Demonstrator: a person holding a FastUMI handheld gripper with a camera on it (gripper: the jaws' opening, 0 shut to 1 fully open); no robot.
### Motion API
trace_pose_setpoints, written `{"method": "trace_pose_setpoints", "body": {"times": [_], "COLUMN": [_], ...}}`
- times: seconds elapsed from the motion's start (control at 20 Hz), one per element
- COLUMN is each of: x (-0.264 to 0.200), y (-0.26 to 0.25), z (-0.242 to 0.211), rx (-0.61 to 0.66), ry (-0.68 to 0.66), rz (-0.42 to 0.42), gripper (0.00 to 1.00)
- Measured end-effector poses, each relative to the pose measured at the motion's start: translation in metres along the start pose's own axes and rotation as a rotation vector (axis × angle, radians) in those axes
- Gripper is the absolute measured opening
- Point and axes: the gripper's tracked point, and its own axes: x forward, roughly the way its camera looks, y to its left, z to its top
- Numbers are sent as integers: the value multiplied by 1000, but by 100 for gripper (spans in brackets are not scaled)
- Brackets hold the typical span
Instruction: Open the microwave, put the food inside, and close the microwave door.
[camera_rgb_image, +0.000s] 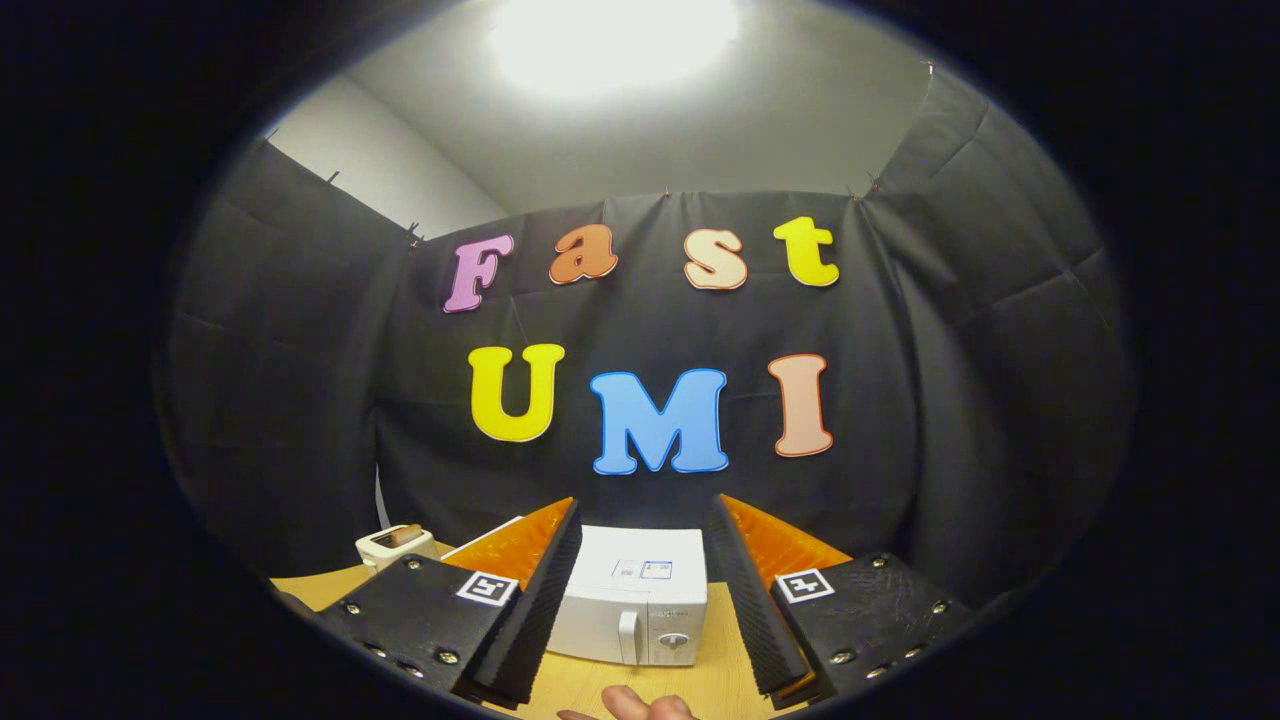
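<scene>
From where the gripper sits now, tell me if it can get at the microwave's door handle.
Probably yes. The gripper is open, and the microwave stands shut just beyond its fingers with the handle facing them; only bare table lies between.

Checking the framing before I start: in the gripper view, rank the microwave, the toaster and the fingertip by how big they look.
1. microwave, beyond the open gripper
2. toaster
3. fingertip, the part in view; its nearness to the camera makes it unsure against the toaster
</scene>
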Motion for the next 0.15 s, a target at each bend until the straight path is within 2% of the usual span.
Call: {"method": "trace_pose_setpoints", "body": {"times": [0.15], "x": [-2], "y": [-23], "z": [-26], "rx": [-28], "ry": [3], "rz": [-19], "gripper": [79]}}
